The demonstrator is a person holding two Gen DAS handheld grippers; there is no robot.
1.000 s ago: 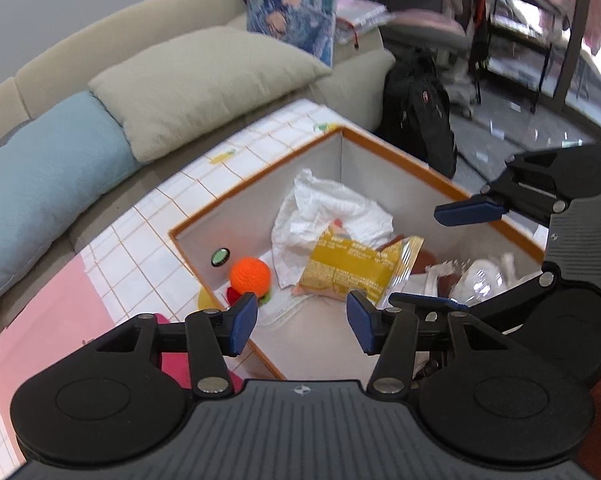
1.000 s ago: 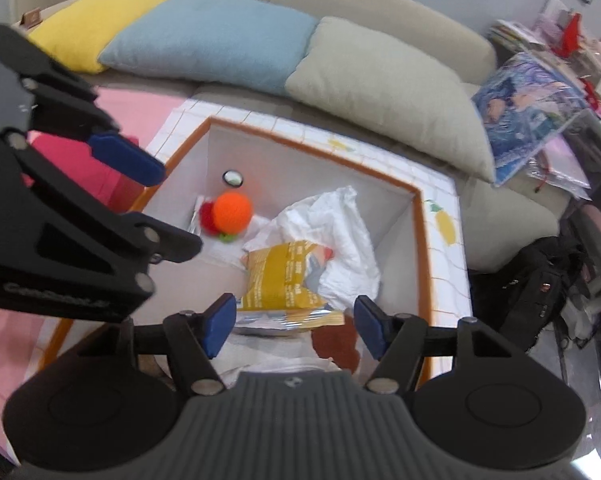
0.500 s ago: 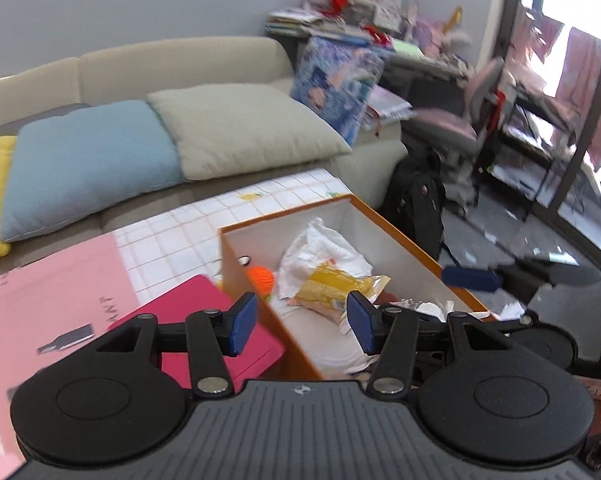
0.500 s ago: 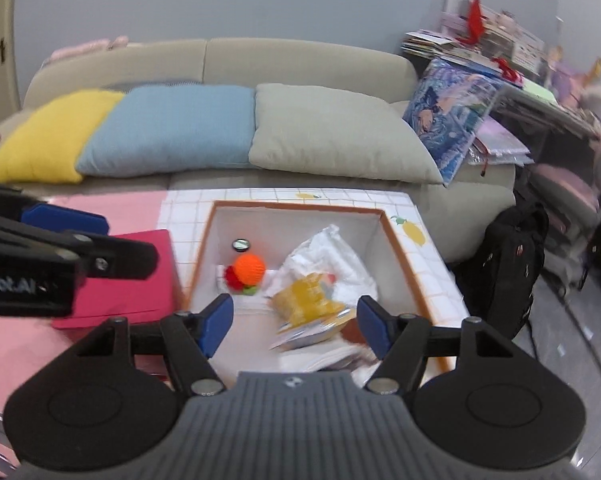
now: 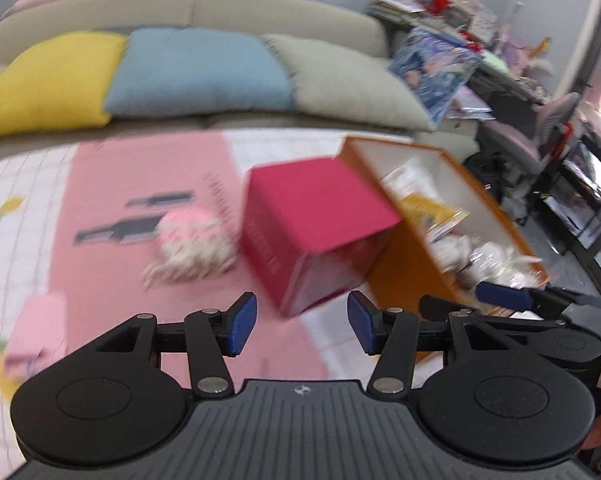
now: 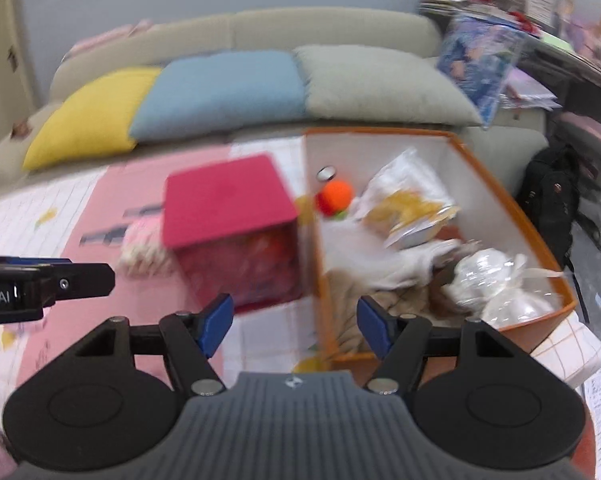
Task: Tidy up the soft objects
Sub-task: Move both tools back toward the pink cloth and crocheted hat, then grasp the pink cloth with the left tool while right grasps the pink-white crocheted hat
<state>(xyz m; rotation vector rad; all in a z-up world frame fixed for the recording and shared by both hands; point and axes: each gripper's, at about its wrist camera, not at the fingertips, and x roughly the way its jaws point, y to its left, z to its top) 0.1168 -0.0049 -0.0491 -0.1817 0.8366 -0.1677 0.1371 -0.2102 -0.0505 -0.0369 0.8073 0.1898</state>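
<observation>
Two empty grippers — left gripper point(image 5: 301, 326), right gripper point(image 6: 295, 326)

Motion-blurred pink plush toy point(image 5: 194, 240), half hidden behind the magenta box point(image 6: 224, 200) in the right view.

Red box point(image 5: 312, 216) blocks the way beside orange bin point(image 6: 512, 208).

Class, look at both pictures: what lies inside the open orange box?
Inside the orange box: an orange ball, a yellow snack packet on a white bag, clear bagged items and beige cloth. Whatever lies beneath them is covered.
</observation>
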